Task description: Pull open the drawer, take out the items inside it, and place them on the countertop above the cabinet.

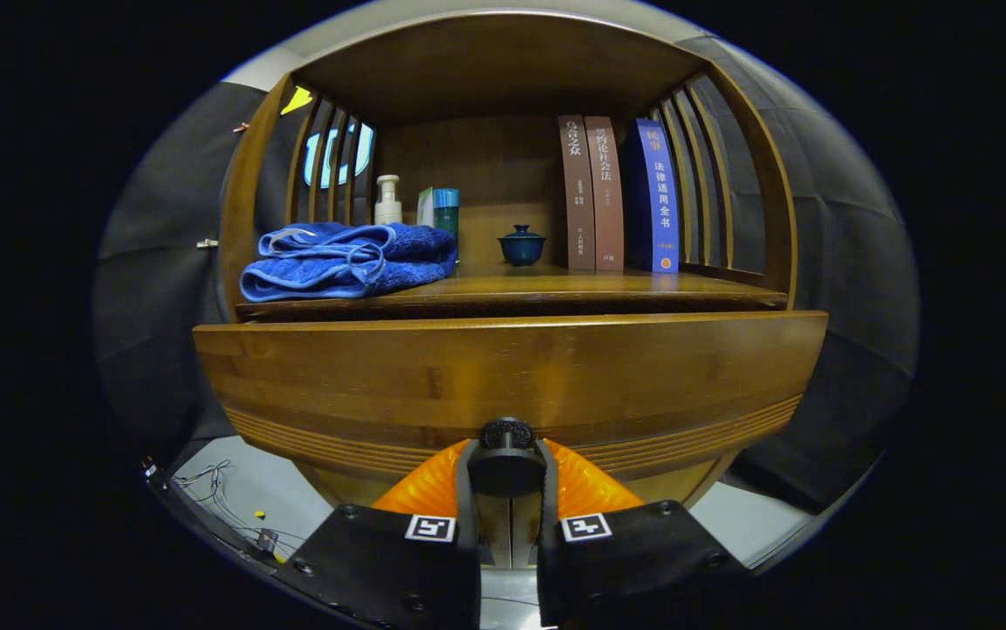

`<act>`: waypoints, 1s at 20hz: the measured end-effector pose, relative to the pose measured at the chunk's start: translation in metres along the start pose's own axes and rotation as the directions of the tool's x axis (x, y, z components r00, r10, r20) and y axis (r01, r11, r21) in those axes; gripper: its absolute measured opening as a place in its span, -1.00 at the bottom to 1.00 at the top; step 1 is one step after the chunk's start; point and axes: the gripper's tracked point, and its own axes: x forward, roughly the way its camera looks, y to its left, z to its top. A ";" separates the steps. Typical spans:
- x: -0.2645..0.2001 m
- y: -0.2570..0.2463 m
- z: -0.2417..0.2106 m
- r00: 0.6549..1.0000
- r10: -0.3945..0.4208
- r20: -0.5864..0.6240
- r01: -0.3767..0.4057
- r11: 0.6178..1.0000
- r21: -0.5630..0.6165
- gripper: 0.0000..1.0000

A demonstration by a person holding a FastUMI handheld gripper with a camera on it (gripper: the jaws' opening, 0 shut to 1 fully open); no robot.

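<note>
We have the gripper (507,477) closed on the drawer's knob (506,435), both fingers pressing it; the drawer (503,376) sits below the countertop (555,287). It looks stiff, heavy wood; the knob is our one handhold.

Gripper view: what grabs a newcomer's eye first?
The wide wooden drawer front looms just ahead, and the claw has both fingers closed on its dark round knob. On the countertop above, a folded blue towel lies at the left, with three upright books at the right.
</note>
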 end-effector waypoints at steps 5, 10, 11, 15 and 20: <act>-0.036 -0.001 -0.008 1.000 0.011 -0.004 -0.011 1.000 0.001 -0.41; -0.065 -0.001 -0.015 1.000 0.019 -0.015 -0.019 1.000 0.014 -0.42; -0.070 -0.001 -0.016 1.000 0.020 -0.015 -0.020 1.000 0.016 -0.41; -0.087 -0.002 -0.022 1.000 0.025 -0.016 -0.025 0.999 0.023 -0.41; -0.090 -0.001 -0.029 1.000 0.020 -0.009 -0.020 1.000 0.002 -0.42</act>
